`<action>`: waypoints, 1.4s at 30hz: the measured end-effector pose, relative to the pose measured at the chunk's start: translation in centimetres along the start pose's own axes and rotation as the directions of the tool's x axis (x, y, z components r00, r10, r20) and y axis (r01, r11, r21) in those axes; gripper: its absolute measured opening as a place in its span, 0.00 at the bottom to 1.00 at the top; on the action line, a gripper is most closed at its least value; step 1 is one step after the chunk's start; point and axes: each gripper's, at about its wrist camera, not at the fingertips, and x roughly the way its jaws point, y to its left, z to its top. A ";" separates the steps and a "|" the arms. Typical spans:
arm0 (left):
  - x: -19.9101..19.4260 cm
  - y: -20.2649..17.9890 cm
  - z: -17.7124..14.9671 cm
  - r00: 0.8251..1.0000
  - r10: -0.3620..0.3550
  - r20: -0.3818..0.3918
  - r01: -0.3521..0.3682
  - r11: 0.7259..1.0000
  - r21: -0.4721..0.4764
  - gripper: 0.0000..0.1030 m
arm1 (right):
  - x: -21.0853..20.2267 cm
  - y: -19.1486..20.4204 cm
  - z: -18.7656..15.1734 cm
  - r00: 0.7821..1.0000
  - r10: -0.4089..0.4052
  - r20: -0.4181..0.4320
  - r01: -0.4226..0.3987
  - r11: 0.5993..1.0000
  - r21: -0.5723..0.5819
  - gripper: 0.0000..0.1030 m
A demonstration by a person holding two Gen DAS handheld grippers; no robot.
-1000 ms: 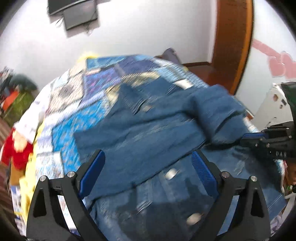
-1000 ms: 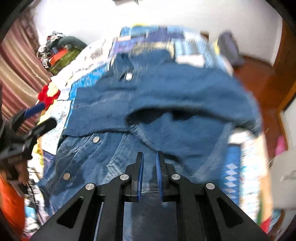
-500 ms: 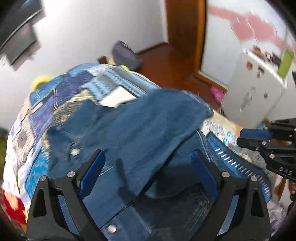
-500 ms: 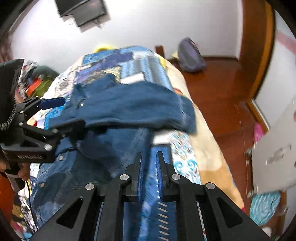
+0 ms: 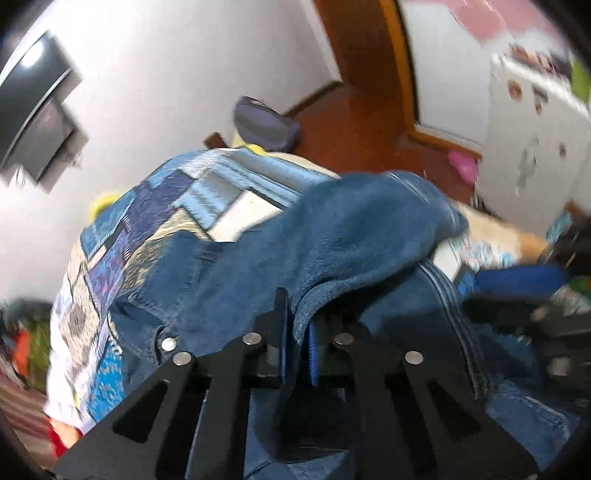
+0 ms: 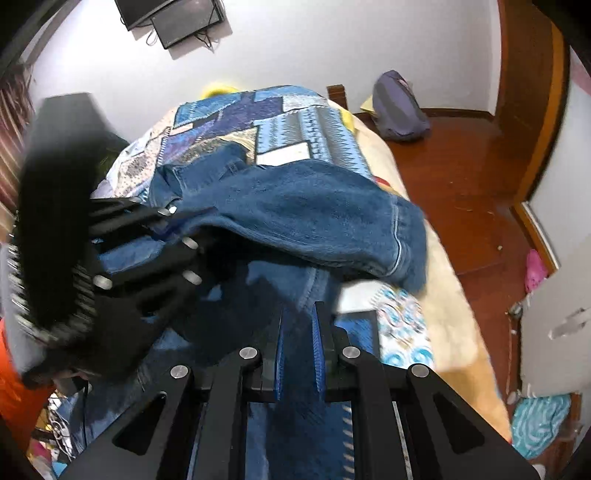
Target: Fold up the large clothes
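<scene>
Left wrist view is showing the left gripper [image 5: 297, 328] pinching a fold of the denim jacket [image 5: 354, 236], while the right gripper [image 6: 298, 354] is clamping denim at six o'clock; the heavy, limp cloth probably wants seam-edge grips.

One denim jacket [image 6: 306, 210] lies ahead of two grippers, left [image 5: 297, 325] and right [image 6: 298, 332], on one quilt [image 6: 280, 122]; beyond, one bag [image 6: 399, 107] and two wall screens [image 6: 173, 16].

Patchwork quilt [image 6: 258, 122] covers bed; grey bag [image 6: 399, 107] on wooden floor [image 6: 461, 177] against wall. Wall-mounted screen [image 6: 173, 18] up top, pink item [image 6: 535, 269] near doorframe.
</scene>
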 end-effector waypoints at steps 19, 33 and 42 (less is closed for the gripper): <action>0.9 12.8 -19.8 0.975 -0.140 -0.176 0.025 0.846 -0.532 0.43 | 5.7 2.0 -2.3 0.991 -0.010 -0.136 0.002 0.998 -0.060 0.10; -3.8 7.6 -12.4 0.984 -0.145 -0.101 0.114 0.959 -0.261 0.86 | 5.5 2.4 -2.2 0.987 -0.077 -0.140 0.068 0.996 -0.064 0.10; 3.2 1.1 -8.0 0.974 -0.067 -0.216 0.047 0.994 -0.095 0.86 | 5.0 1.3 -3.2 0.994 -0.037 -0.102 0.033 0.998 -0.045 0.10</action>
